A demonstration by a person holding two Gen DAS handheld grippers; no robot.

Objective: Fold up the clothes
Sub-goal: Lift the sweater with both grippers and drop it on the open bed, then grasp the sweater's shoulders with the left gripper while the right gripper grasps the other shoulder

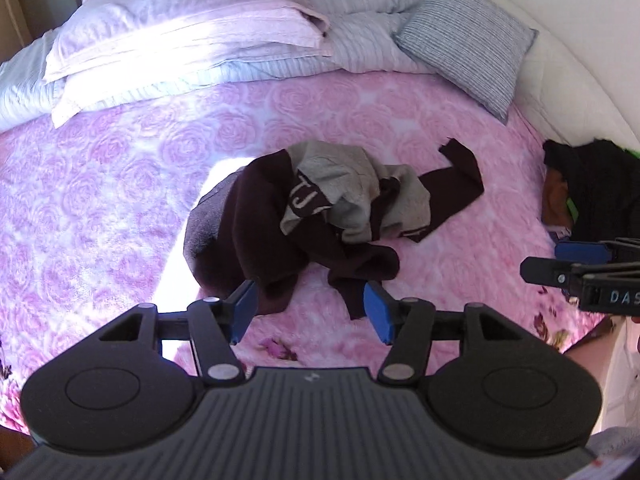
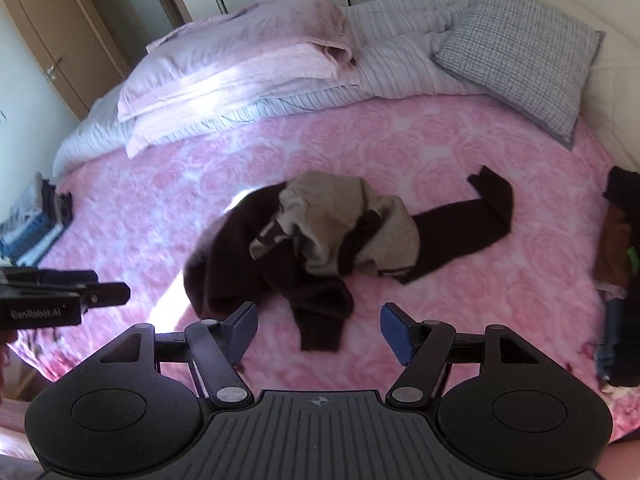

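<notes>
A crumpled dark maroon and beige garment [image 1: 316,216] lies in a heap in the middle of the pink rose-patterned bedspread [image 1: 120,200]; one dark sleeve stretches out to the right. My left gripper [image 1: 310,312] hovers open just in front of the heap's near edge, with nothing between its blue pads. The right wrist view shows the same garment [image 2: 320,232] and my right gripper [image 2: 318,336], also open and empty, a little short of a dark sleeve end. Each gripper's fingers appear at the edge of the other's view, the right one [image 1: 580,268] and the left one [image 2: 80,292].
Folded pink and striped bedding [image 1: 192,40] and a grey pillow [image 1: 468,36] lie at the far side. A pile of dark clothes [image 1: 592,184] sits at the right edge by the white headboard. A stack of folded clothes [image 2: 36,220] rests at the bed's left edge.
</notes>
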